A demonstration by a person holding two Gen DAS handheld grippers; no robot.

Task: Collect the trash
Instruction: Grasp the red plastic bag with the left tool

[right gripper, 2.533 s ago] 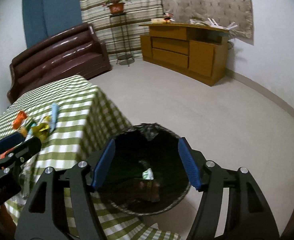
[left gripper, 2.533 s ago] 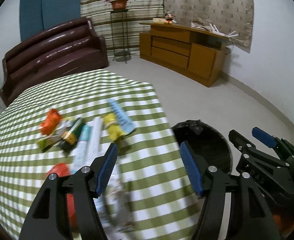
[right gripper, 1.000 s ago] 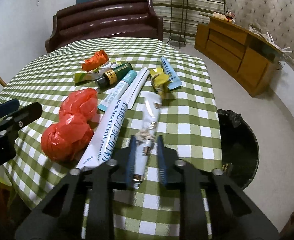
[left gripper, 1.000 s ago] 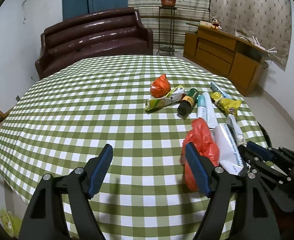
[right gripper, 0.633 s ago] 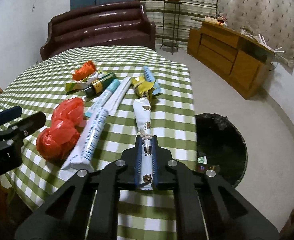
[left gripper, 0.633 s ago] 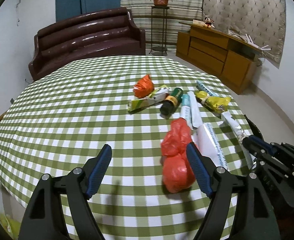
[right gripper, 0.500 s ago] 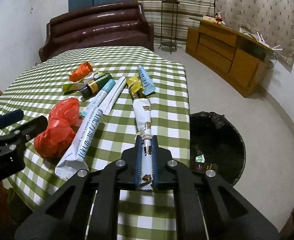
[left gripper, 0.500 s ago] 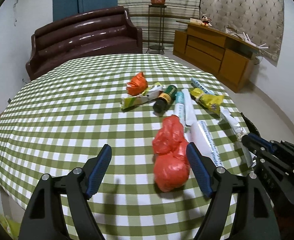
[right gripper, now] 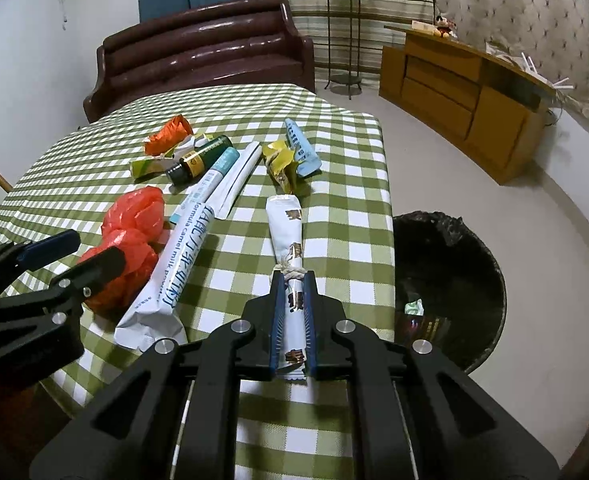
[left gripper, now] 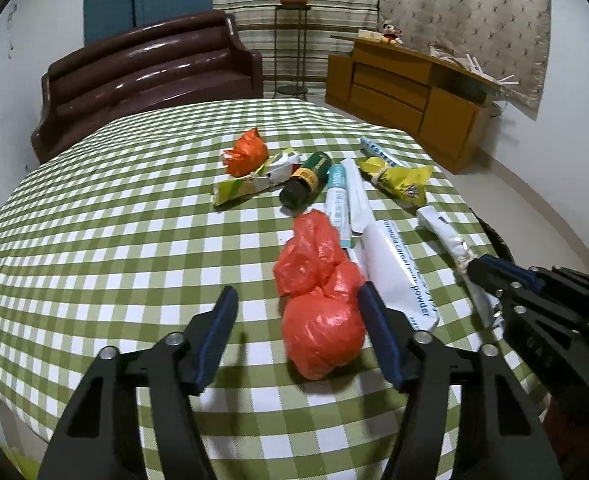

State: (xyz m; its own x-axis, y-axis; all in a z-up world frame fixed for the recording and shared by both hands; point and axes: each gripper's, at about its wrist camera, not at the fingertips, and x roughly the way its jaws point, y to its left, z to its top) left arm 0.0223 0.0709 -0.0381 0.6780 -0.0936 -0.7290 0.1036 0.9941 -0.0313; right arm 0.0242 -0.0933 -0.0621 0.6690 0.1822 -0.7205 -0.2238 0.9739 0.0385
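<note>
Red plastic bag [left gripper: 320,300] sits between the spread fingers of the left gripper [left gripper: 298,336] on the checked table [left gripper: 114,220] — soft, crushable, best pinched at the bulge. Right gripper [right gripper: 293,312] is clamped on the white wrapper [right gripper: 288,236] near its tied end; light, limp. Black bin [right gripper: 450,288] beside the table — a few scraps inside.

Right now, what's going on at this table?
A person with two handheld grippers is clearing trash off the checked table. The right gripper is shut on a long white wrapper whose far end still lies on the cloth. The left gripper is open around the red plastic bag, not gripping. The black bin sits beside the table, some trash inside.
</note>
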